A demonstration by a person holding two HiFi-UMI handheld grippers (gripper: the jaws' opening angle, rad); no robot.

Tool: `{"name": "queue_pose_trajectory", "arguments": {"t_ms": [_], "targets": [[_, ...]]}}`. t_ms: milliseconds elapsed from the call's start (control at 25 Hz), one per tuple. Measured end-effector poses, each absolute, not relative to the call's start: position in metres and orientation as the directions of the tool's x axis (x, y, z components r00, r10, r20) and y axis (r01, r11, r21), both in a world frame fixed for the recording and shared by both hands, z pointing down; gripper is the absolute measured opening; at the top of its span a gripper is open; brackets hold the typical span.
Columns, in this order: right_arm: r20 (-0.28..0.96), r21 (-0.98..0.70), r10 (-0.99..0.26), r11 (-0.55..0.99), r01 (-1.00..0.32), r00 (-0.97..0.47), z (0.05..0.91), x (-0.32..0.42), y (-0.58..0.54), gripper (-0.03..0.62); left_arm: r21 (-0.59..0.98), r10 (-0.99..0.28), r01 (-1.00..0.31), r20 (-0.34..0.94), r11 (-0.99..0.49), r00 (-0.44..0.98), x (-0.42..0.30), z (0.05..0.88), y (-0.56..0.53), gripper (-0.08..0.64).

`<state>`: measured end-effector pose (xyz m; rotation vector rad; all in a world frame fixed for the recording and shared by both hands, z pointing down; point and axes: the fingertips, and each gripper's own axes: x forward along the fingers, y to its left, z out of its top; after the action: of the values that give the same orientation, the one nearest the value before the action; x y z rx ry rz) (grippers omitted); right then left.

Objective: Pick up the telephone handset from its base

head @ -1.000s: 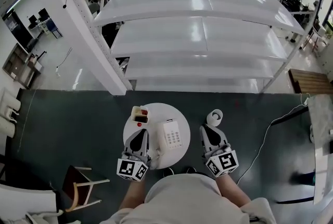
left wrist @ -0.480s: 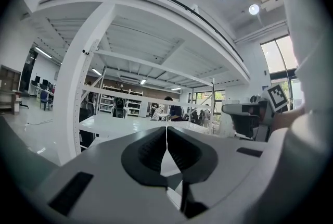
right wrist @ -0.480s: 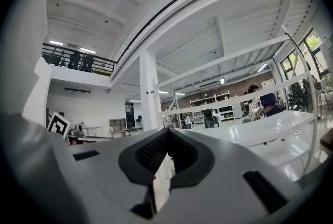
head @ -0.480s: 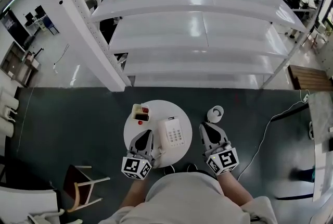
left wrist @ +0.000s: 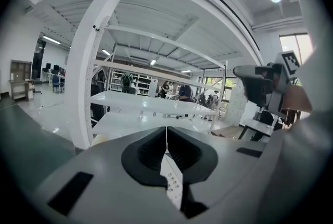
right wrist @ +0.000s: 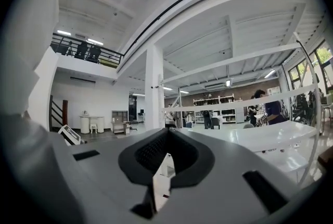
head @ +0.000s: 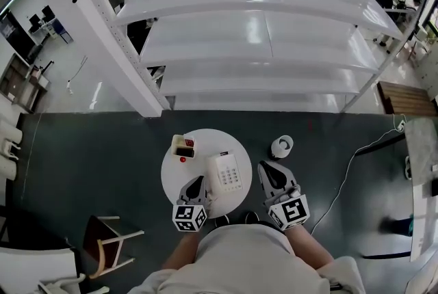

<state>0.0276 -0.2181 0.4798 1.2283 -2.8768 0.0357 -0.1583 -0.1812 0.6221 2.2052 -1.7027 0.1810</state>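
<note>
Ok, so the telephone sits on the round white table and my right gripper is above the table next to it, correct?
Not quite. The head view shows the right gripper off the table, past its right edge and over the dark floor. The telephone does sit on the round white table. It is the left gripper that is over the table's near edge beside it.

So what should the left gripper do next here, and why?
Probably open the left gripper. Its fingers are shut on nothing, and it points at the telephone on the round table, close beside it. They would have to part before they could grip any part of the telephone.
</note>
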Motion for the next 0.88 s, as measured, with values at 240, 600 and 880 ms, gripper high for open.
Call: {"name": "queue_pose_trajectory", "arguments": {"t_ms": [240, 600, 880], "targets": [[0.028, 0.011, -0.72, 0.694, -0.72, -0.693, 0.482, 0.026, -0.214, 0.008, 0.262, -0.87, -0.945, 0.397, -0.198, 0.293, -0.152, 0.67, -0.183, 0.021], [0.073, 0.045, -0.742, 0.67, -0.741, -0.667, 0.49, 0.035, -0.212, 0.009, 0.245, -0.824, -0.952, 0.491, -0.182, 0.284, -0.151, 0.724, -0.188, 0.021], [0.091, 0.044, -0.753, 0.657, -0.753, -0.652, 0.495, 0.039, -0.215, 0.009, 0.228, -0.786, -0.955, 0.548, -0.191, 0.288, -0.144, 0.756, -0.198, 0.023]]}}
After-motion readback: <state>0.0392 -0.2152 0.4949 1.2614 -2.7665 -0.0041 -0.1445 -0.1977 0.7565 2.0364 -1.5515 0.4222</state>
